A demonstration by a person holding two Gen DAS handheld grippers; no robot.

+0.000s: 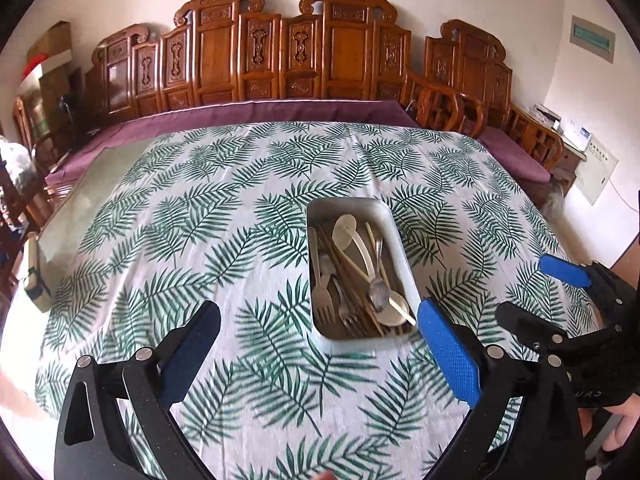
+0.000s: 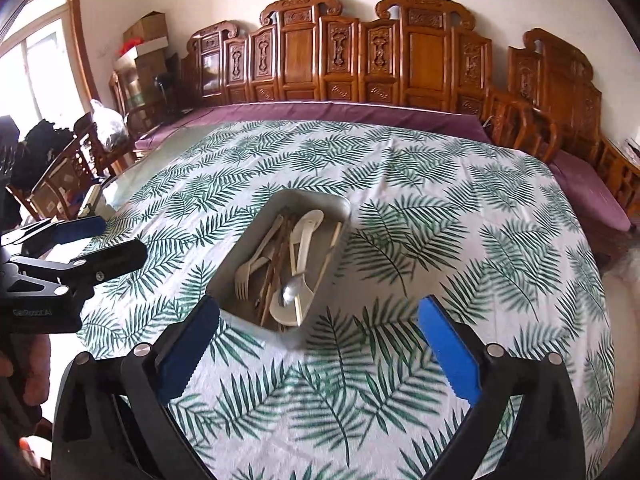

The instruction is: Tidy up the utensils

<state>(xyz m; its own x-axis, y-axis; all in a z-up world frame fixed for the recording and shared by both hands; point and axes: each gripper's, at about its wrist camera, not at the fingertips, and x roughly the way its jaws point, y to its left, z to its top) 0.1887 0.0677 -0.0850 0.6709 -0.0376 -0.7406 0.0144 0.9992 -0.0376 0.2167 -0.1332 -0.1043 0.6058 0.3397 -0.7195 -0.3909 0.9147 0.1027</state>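
Note:
A rectangular metal tray [image 1: 348,202] [image 2: 308,196] sits on the leaf-print tablecloth. In it lie a metal spoon [image 1: 378,292] [image 2: 290,292], white plastic forks [image 1: 324,300] [image 2: 245,276], a white spoon [image 1: 347,227] [image 2: 309,222] and brown and pale chopsticks [image 1: 348,276], all piled lengthwise. My left gripper [image 1: 320,312] [image 2: 120,238] hovers open over the tray's near end, nothing between its blue pads. My right gripper [image 2: 319,306] [image 1: 536,292] is open too, just short of the tray's near end, empty. The two grippers sit side by side, left of and right of the tray.
The tablecloth [image 1: 248,208] covers most of a glass table; bare glass [image 1: 100,188] shows at the left, with a small block [image 1: 34,276] at its edge. A carved wooden bench [image 1: 280,52] with a purple cushion runs behind. Wooden chairs [image 2: 68,176] stand at left.

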